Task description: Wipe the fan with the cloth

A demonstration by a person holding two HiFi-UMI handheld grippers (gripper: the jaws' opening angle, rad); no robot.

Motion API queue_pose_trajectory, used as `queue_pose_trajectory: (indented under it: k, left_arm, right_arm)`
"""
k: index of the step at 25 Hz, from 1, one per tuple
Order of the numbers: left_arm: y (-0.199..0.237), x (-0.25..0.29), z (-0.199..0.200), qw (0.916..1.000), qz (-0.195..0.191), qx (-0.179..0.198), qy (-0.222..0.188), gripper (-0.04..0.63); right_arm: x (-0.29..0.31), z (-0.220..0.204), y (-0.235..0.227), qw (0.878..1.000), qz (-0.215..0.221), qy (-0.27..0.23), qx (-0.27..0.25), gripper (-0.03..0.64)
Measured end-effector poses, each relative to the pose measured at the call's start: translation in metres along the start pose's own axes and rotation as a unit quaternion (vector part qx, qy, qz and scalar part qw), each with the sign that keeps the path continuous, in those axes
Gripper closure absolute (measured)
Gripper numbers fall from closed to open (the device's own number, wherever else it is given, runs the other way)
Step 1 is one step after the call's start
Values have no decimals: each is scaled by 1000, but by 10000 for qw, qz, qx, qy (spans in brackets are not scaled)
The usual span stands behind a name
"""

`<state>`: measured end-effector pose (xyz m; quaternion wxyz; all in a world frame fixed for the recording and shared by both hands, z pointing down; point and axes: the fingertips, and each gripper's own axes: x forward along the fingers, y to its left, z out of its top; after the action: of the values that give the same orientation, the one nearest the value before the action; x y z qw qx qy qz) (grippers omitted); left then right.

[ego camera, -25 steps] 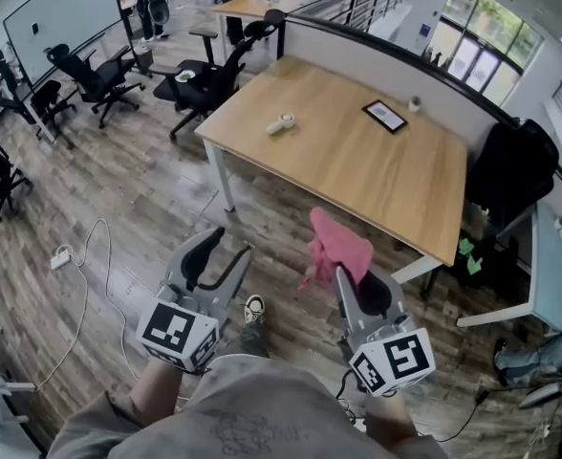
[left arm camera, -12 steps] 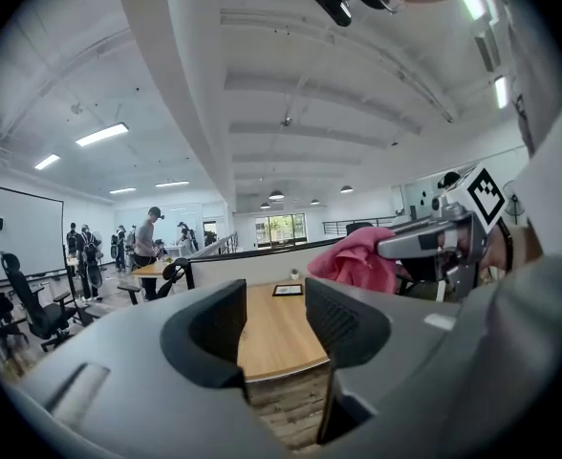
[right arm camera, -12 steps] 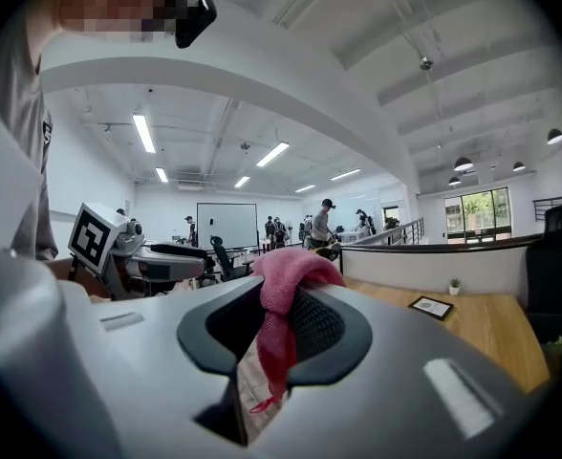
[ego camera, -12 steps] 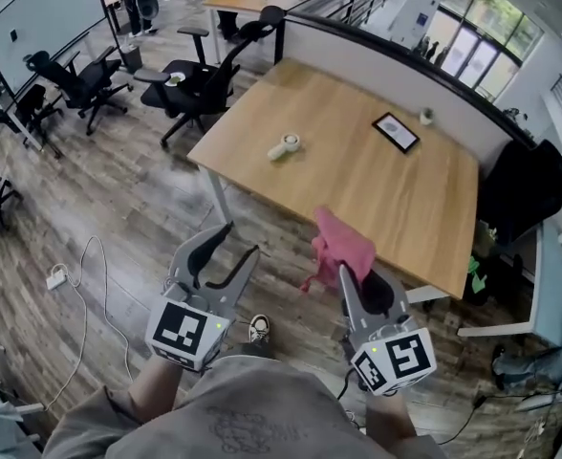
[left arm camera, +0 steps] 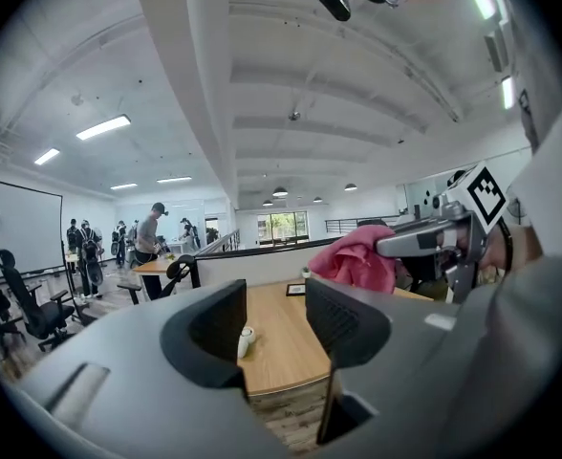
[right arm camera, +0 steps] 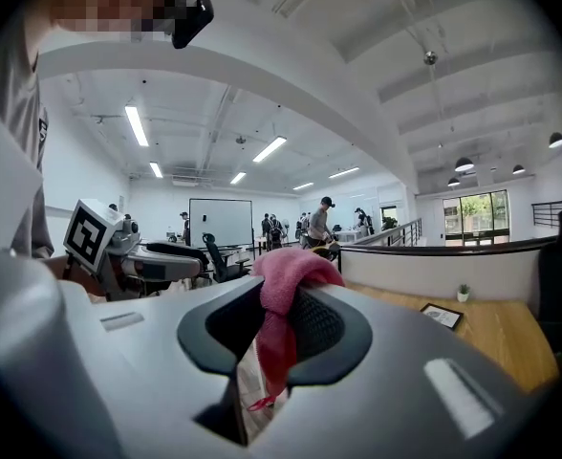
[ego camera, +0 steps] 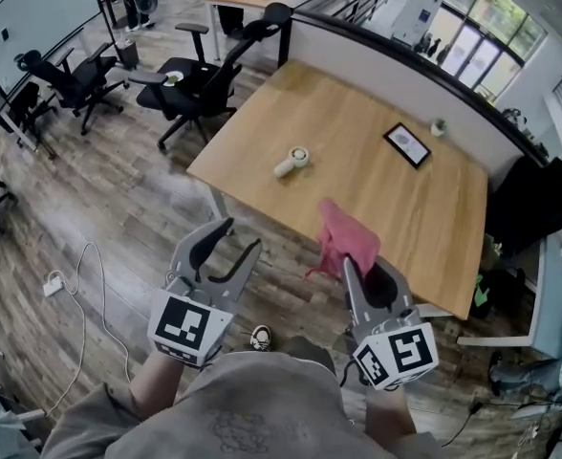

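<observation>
At the wooden table's [ego camera: 357,199] near side, closer than a second ago: the table has slid down the head view toward both grippers, and its near edge now runs just past the jaw tips. Grip unchanged throughout. Left gripper [ego camera: 240,234] jaws well apart, nothing between them; through the gap in its own view the fan [left arm camera: 246,340] shows on the table. Right gripper [ego camera: 360,268] jaws clamped on the pink cloth [ego camera: 346,239], which bunches above the pads with a tail hanging below. Fan [ego camera: 291,161], small and white, lies on its side near the table's left corner, well apart from both grippers. Black frame [ego camera: 407,143] and small pot [ego camera: 439,127] sit toward the far edge, against the partition. Bare tabletop around the fan. Office chairs [ego camera: 205,75] beyond the left corner; cable [ego camera: 90,266] on the floor, left.
</observation>
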<state>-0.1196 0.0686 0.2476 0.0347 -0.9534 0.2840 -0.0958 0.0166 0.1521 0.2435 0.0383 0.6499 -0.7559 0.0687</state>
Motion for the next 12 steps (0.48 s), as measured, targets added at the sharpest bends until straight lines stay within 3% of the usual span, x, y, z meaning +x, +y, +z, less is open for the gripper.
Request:
queue_pose_trajectory:
  k: [12]
  left_arm:
    - [38,83,-4,9995,173,-177,212,400]
  right_arm:
    - [73,-2,-72,9998,54,145,113,540]
